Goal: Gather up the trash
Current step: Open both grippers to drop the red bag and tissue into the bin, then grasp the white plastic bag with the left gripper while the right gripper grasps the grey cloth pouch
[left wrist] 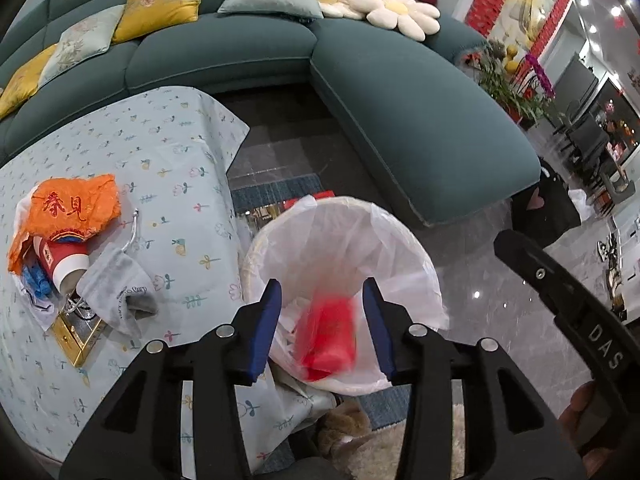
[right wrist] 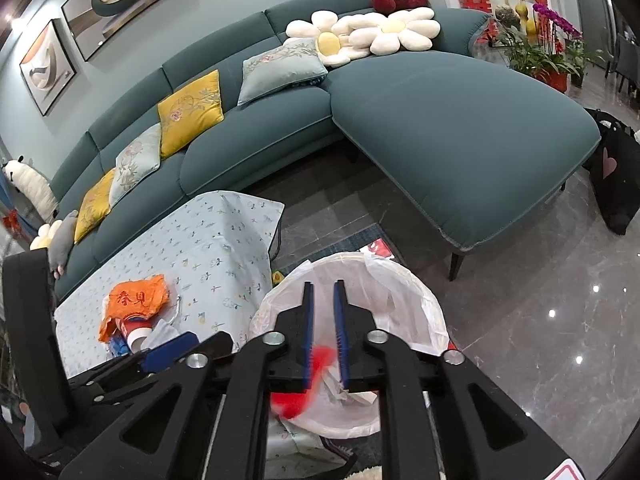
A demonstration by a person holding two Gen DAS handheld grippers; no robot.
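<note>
A waste bin [left wrist: 400, 236] lined with a white bag stands on the floor beside the table. My left gripper [left wrist: 322, 282] hangs open over it, and a blurred red packet [left wrist: 330, 336] lies loose inside, below the pads. My right gripper [right wrist: 323, 283] is over the same bin [right wrist: 420, 300] with its jaws a little apart. The red packet [right wrist: 290, 402] shows blurred beneath them, with crumpled white paper [right wrist: 340, 390] beside it. More trash sits on the table: an orange bag [left wrist: 76, 204], a red paper cup [left wrist: 64, 264], a grey pouch [left wrist: 116, 288] and a gold box [left wrist: 76, 340].
The low table [left wrist: 160, 152] carries a pale flowered cloth. A teal sofa [left wrist: 400, 100] with cushions wraps around behind the table and bin. Potted plants [right wrist: 540, 52] stand at the far right, a black bag [right wrist: 612, 176] sits on the glossy floor, and a fluffy rug [left wrist: 380, 452] lies near me.
</note>
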